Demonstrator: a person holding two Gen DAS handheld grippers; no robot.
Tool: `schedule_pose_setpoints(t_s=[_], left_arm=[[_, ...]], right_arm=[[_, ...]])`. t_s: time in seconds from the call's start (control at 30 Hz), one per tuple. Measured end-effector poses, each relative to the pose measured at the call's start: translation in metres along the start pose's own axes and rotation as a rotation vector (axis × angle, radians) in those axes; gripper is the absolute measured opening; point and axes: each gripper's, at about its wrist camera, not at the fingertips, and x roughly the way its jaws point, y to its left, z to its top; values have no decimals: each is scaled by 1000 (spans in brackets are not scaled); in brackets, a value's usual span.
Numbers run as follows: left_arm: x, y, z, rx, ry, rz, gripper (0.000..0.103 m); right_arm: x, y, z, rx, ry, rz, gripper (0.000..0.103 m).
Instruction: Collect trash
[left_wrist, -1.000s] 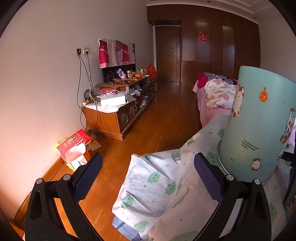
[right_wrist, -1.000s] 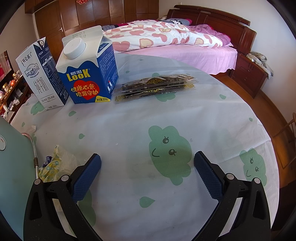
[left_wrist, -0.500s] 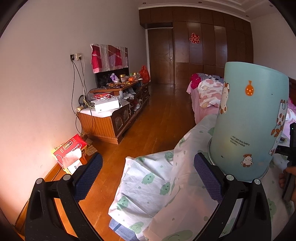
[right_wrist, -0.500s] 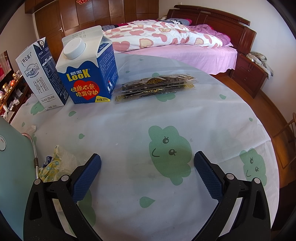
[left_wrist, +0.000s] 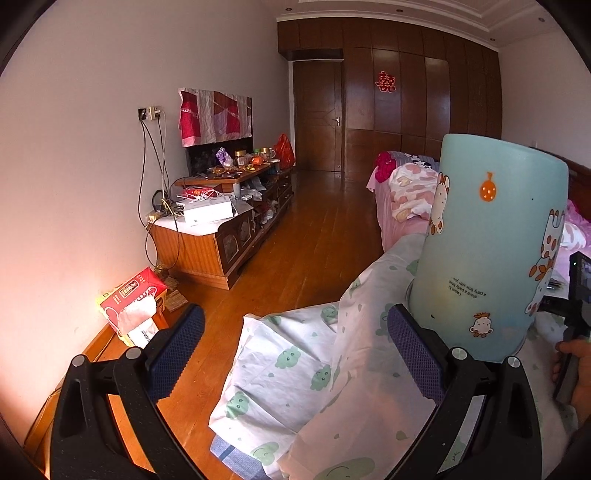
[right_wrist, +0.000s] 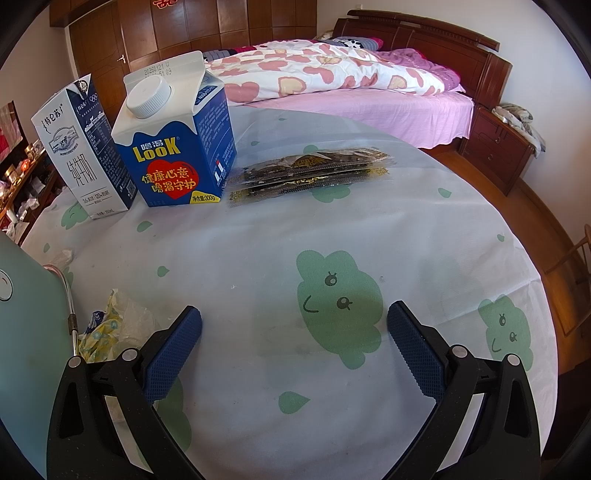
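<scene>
A light blue trash bin (left_wrist: 491, 243) with cartoon prints stands on the table's cloth (left_wrist: 332, 369); its edge shows at the far left of the right wrist view (right_wrist: 22, 314). My left gripper (left_wrist: 295, 354) is open and empty, its right finger just left of the bin's base. My right gripper (right_wrist: 294, 350) is open and empty above the cloth (right_wrist: 295, 258). On the table lie a crumpled wrapper (right_wrist: 107, 325), a blue LOOK carton (right_wrist: 173, 140), a white milk carton (right_wrist: 85, 147) and dark snack packets (right_wrist: 310, 173).
A bed (right_wrist: 351, 81) with a heart-print quilt stands behind the table. A wooden TV cabinet (left_wrist: 221, 221) lines the left wall, a red tissue box (left_wrist: 133, 302) sits on the wooden floor. A nightstand (right_wrist: 495, 144) is at the right.
The left gripper's view has swung right, so the bin now sits more toward the middle and nearer its right finger. The right gripper has not moved.
</scene>
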Motion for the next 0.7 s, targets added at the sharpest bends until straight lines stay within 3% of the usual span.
schedule_pose_setpoints(t_s=[0.13, 0.3, 0.33, 0.5, 0.7], left_arm=[[-5, 2, 4, -5, -15, -3, 97], [-10, 15, 3, -5, -28, 29, 97], [-11, 19, 2, -3, -28, 40, 97], [-11, 52, 1, -47, 0, 88, 97], [-22, 84, 3, -72, -15, 139, 97]], right_arm=[[-2, -3, -2, 12, -6, -23, 98], [-73, -1, -40, 42, -158, 31, 98], [-109, 14, -63, 2, -230, 52, 98], [-190, 80, -134, -167, -377, 203, 98], [-249, 157, -183, -382, -384, 415, 98]])
